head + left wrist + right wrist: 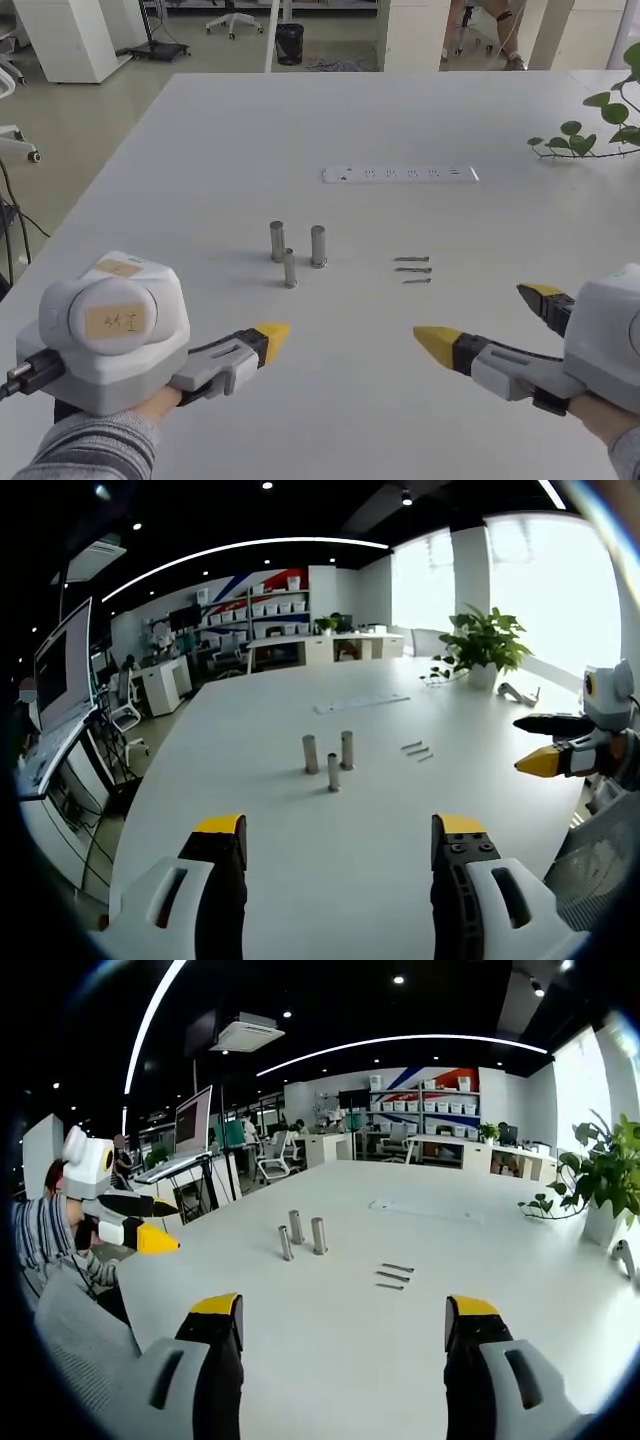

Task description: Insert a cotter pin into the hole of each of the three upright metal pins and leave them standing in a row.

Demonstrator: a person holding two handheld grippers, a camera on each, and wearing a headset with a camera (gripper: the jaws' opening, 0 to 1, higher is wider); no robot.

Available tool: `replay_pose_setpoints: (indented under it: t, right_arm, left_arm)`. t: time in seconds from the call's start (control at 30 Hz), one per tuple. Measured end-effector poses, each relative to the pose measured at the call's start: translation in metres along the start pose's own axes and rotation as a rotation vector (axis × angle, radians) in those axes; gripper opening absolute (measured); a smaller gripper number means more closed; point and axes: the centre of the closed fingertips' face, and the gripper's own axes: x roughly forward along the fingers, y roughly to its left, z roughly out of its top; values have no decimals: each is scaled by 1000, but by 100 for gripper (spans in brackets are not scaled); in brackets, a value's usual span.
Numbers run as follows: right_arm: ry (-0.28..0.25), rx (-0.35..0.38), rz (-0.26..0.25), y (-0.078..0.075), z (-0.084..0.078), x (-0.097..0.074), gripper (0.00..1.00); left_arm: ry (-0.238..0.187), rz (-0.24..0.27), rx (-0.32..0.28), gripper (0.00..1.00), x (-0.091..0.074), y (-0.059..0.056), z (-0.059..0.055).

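On table (200,130): three upright metal pins (293,255) clustered mid-table, three cotter pins (412,270) lying beside them toward the right edge | Fingers: left gripper (340,830), right gripper (345,1310) both spread wide, empty, near the front edge | Next, likely: pinch one cotter pin by one end, leaving its tip free.

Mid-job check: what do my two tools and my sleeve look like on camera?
The left tool and right tool have white rounded housings and grey-and-black jaws with yellow tips. The left housing carries tan tape labels with handwriting, and a black cable at its back. The left sleeve is grey and striped.
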Motion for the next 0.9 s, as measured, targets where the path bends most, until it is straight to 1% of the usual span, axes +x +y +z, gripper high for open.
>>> replay_pose_setpoints:
  t: [0.23,0.4,0.5,0.6,0.67,0.73,0.77,0.8,0.9]
  right_arm:
    - [0,-6,-7,-1,0,2,83]
    - [8,-8,0,1,-2,3,84]
    - [7,-5,1,0,-2,4,83]
    - [9,-1,6,0,-2,3,81]
    - [9,0,9,0,-2,3,79]
    - [14,-5,9,-1,-3,3,78]
    - [15,-6,9,-1,-3,3,78]
    - [13,-5,11,-2,-2,3,77]
    - [14,1,12,-5,-2,3,75]
  left_arm:
    - [0,-2,-2,73,0,0,0]
    - [3,-3,-4,72,1,0,-1]
    - [4,-1,-5,71,2,0,-2]
    - [3,-2,-10,69,4,1,-2]
    - [18,-17,-14,67,11,1,-4]
    - [19,-21,-9,64,17,3,-3]
    - [16,-26,6,64,20,2,-2]
    - [17,-27,9,63,21,2,-2]
    - [23,-46,32,61,34,1,0]
